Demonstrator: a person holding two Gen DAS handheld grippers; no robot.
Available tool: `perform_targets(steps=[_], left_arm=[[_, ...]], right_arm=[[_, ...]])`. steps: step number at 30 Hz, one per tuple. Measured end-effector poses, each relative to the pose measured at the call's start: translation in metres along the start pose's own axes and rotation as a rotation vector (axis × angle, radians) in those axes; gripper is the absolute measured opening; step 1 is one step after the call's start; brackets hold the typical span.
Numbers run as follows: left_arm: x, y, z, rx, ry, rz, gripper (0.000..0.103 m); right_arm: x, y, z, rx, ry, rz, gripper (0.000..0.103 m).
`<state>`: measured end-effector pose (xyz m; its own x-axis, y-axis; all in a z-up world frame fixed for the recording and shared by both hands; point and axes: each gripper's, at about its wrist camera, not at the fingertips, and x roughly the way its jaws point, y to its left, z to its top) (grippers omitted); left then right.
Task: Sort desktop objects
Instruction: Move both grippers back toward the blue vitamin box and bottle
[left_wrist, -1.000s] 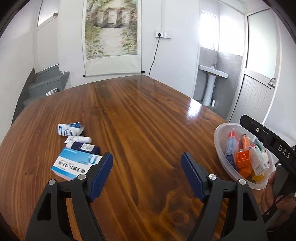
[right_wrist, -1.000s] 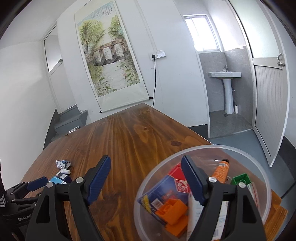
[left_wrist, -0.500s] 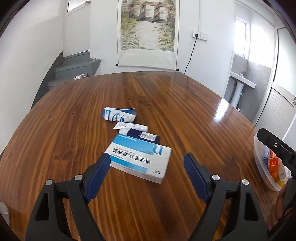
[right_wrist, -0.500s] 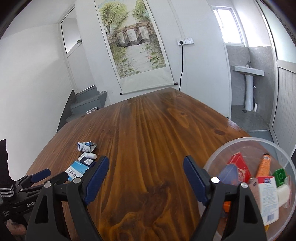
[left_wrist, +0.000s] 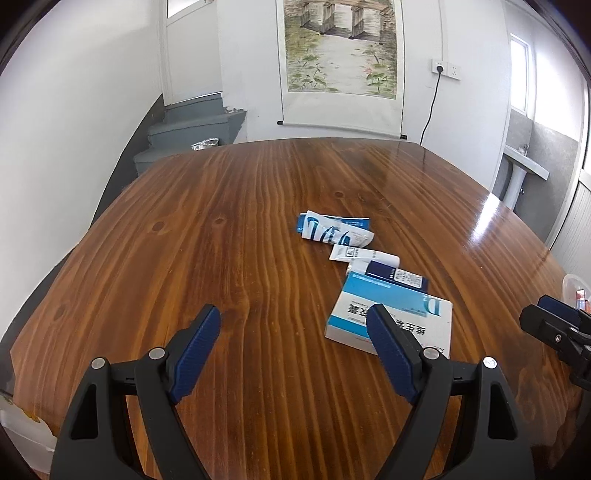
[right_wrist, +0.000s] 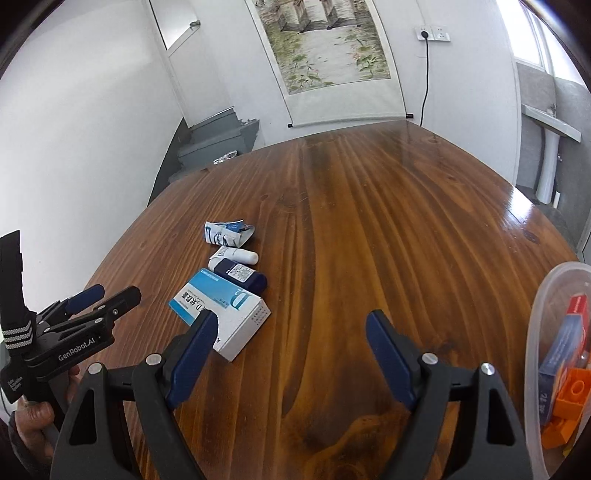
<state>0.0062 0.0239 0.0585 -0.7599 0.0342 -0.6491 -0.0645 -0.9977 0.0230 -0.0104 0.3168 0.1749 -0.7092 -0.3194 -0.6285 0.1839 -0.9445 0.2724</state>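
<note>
Two hand-held grippers hover over the wooden table (left_wrist: 229, 229), both with their blue-padded jaws spread wide and nothing between them. In the left wrist view the left gripper (left_wrist: 293, 332) sits at 6 o'clock, its right pad overlapping the near edge of a blue-and-white medicine box (left_wrist: 397, 310) that lies flat at about 4 o'clock. Just beyond the box, touching its far edge, lies a dark blue tube (left_wrist: 399, 275); a small white tube (left_wrist: 364, 254) lies beside that, and farther off at 1 o'clock a crumpled blue-and-white packet (left_wrist: 334, 230) lies apart from it. In the right wrist view the right gripper (right_wrist: 290, 336) hangs over bare wood, with the medicine box (right_wrist: 221, 310) at 8 o'clock by its left pad. A clear plastic bowl (right_wrist: 535, 332) at 4 o'clock holds orange blocks (right_wrist: 570, 397) and boxes. At the far end, a landscape scroll painting (left_wrist: 340, 48) hangs on the white wall.
</note>
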Motion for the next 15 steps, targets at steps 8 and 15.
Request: perform_targets(steps=[8, 15], left_arm=[[0.029, 0.01, -0.001, -0.034, 0.076, -0.03, 0.084], [0.041, -0.005, -0.002, 0.01, 0.115, -0.053, 0.084]], right_arm=[[0.017, 0.007, 0.002, -0.016, 0.035, 0.01, 0.085], [0.027, 0.001, 0.006, 0.01, 0.046, 0.049, 0.085]])
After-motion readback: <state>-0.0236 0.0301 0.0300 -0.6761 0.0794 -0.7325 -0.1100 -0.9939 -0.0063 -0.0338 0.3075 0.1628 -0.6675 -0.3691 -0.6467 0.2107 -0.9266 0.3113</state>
